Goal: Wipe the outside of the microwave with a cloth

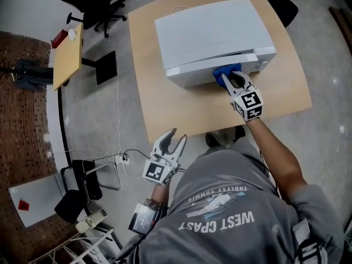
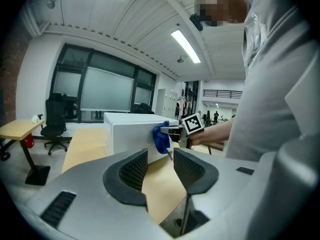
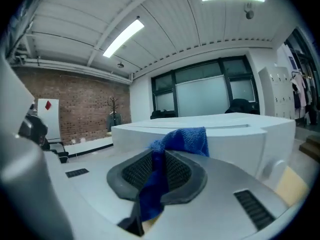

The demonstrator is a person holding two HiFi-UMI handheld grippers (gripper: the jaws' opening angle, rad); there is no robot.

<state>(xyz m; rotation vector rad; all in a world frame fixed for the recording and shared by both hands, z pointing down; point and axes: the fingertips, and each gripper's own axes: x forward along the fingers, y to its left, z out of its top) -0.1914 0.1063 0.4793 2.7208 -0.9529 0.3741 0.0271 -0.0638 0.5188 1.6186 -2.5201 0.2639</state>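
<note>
Right gripper (image 1: 234, 77) clamped on the blue cloth (image 1: 224, 71), which is bunched just ahead of its tips against the microwave (image 1: 212, 34) near face. Left gripper (image 1: 171, 138) has jaws apart and empty, well back from the table (image 1: 165, 106).

Risk: only a narrow fold looks pinched. Drag could pull it free, or bare tips could scrape the casing.

Only the right gripper view shows the fold between the pads. Only the head view shows the microwave's whole top.

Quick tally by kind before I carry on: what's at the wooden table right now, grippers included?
microwave: 1
blue cloth: 1
table: 1
grippers: 2, the left gripper with jaws apart and empty, the right gripper with jaws closed on the blue cloth
Total: 5
</note>
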